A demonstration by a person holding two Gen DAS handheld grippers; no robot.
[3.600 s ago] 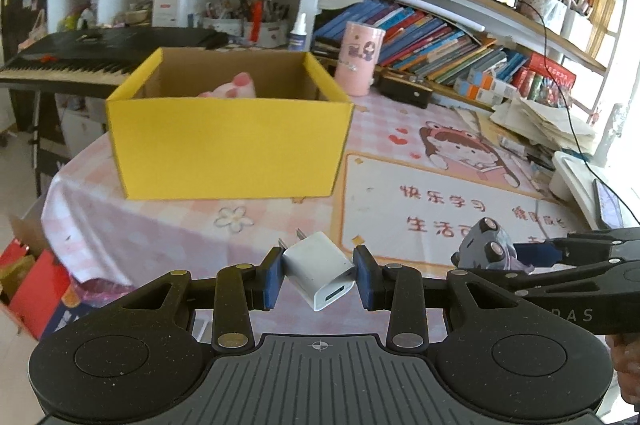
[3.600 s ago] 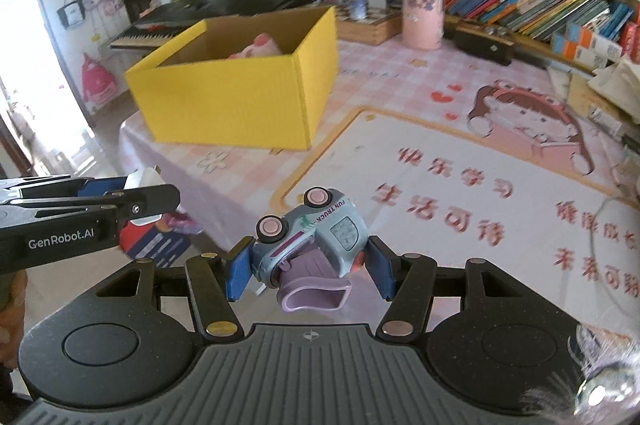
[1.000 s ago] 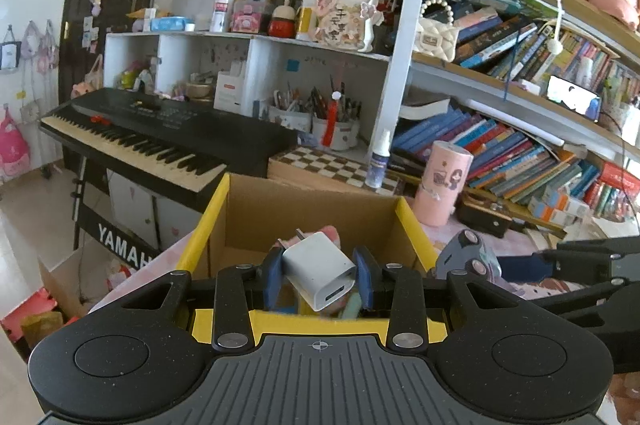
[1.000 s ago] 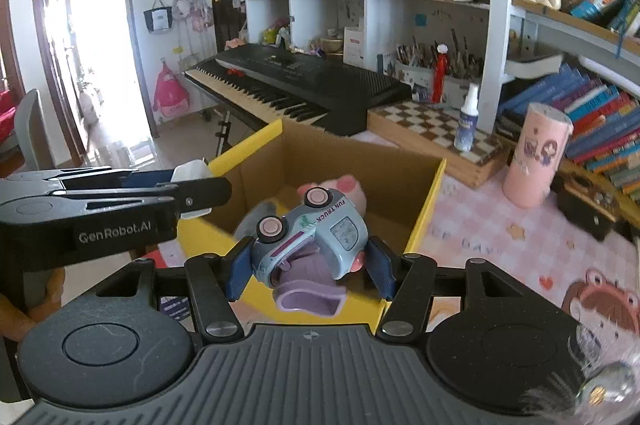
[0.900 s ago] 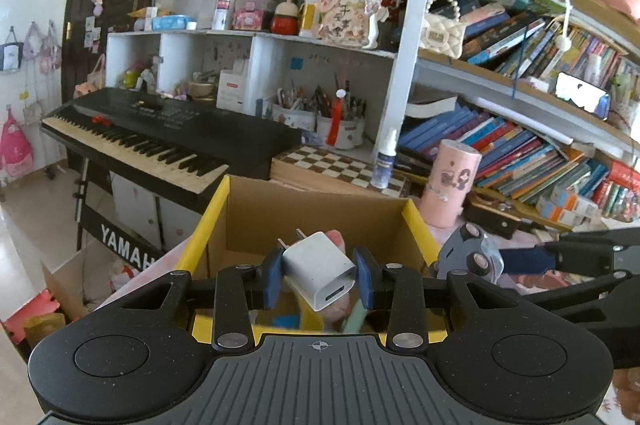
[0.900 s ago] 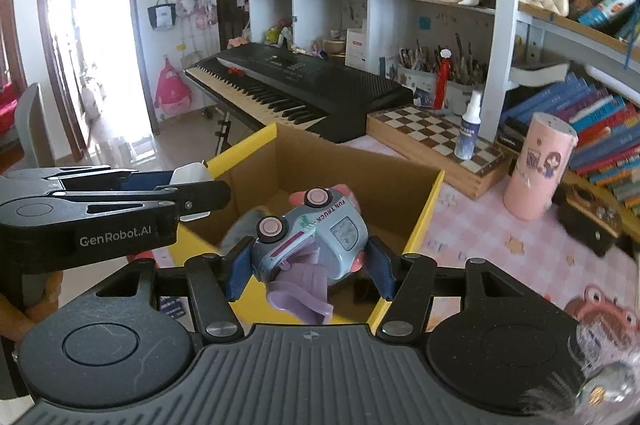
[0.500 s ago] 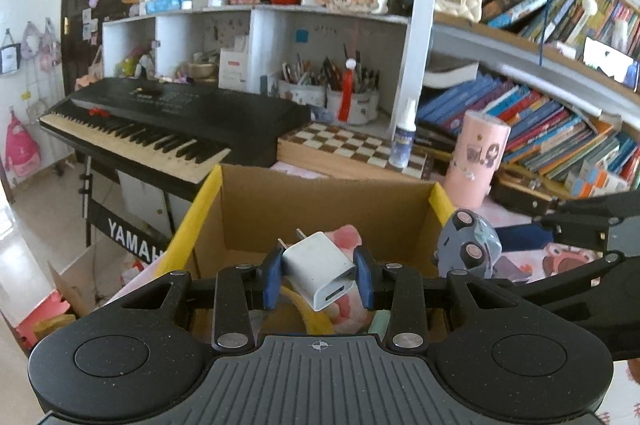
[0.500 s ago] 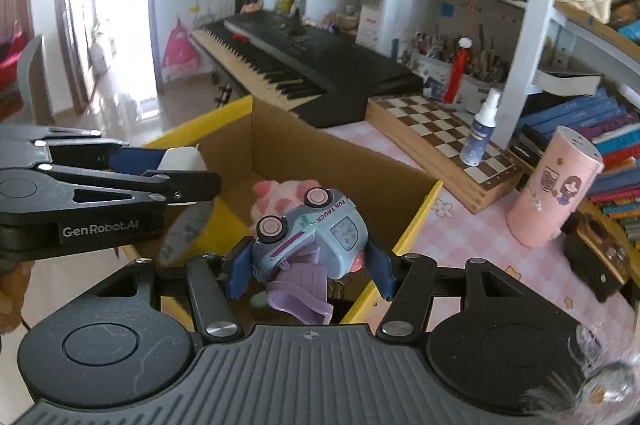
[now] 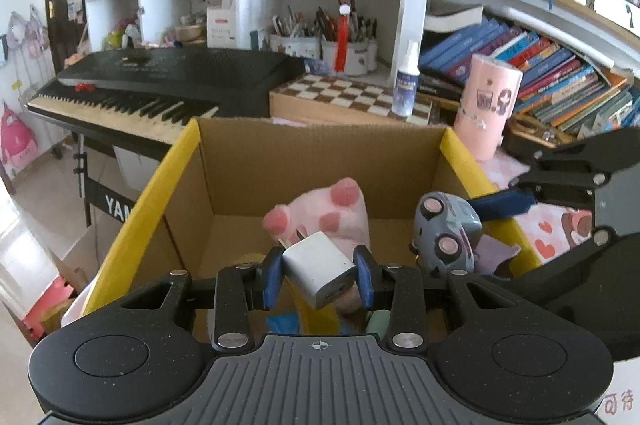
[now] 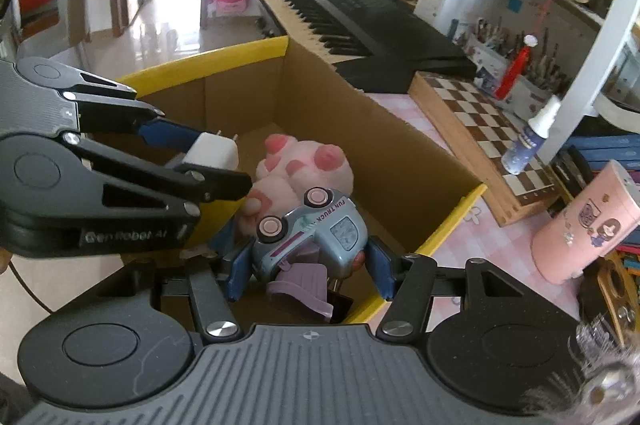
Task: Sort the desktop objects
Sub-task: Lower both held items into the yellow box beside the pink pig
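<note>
The left claw (image 9: 319, 275) is clamped on a white charger plug (image 9: 318, 268), its blue pads pressed against two opposite sides. The plug sits tilted in the grip: its two metal prongs point up and away toward the far wall of the box, its socket face down and toward the camera, so its long axis runs slantwise between the fingers. From the right wrist view the same plug (image 10: 212, 150) hangs above the open box, prongs aimed to the picture's right.

The right claw (image 10: 306, 267) is partly closed around a grey-blue toy truck (image 10: 316, 237). The truck lies on its side, both pink-hubbed wheels facing up and left, the "FUN TRUCK" lettering on top, its length running roughly across the gap from pad to pad; a purple flap hangs from its underside.

Both claws hover over the yellow cardboard box (image 9: 172, 177), which stands on the pink-checked bench (image 10: 476, 237). A pink plush toy (image 9: 332, 215) lies inside the box, just behind the plug, with other items on the floor of the box too hidden to make out
</note>
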